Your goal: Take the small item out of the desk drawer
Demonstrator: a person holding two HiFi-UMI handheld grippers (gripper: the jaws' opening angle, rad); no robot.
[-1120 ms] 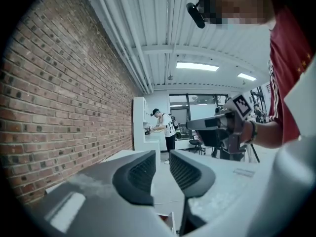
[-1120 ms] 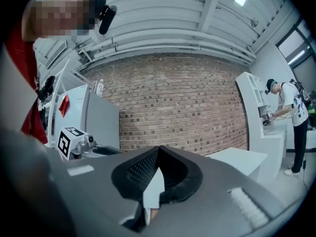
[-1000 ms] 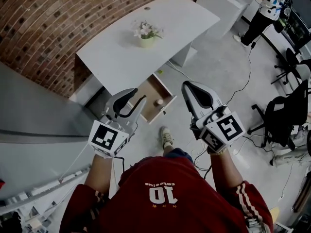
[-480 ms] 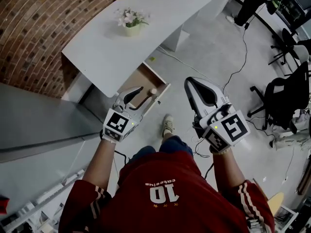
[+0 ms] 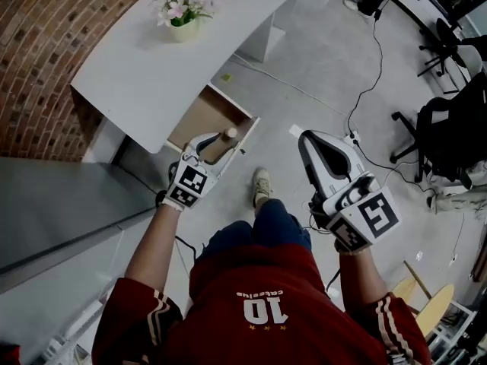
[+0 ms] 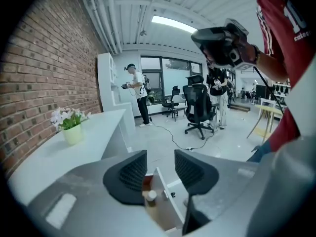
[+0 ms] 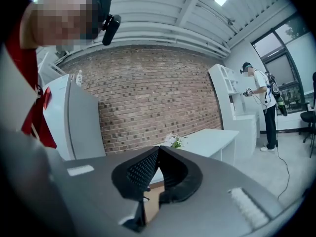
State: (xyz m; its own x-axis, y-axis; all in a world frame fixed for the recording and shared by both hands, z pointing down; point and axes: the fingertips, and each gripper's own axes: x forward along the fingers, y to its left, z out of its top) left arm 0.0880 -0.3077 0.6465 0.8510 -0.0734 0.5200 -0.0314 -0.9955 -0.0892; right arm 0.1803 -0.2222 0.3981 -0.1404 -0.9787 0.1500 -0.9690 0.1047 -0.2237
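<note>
I aim the left gripper (image 6: 161, 167), fingers just opened and empty, at the item (image 6: 150, 195) in the drawer (image 5: 199, 111) to grab it; right gripper (image 7: 158, 152) idles, fingers together.

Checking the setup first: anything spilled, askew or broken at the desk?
Nothing stands out. The flower pot stands upright on the desk, and the small item sits in the open drawer.
</note>
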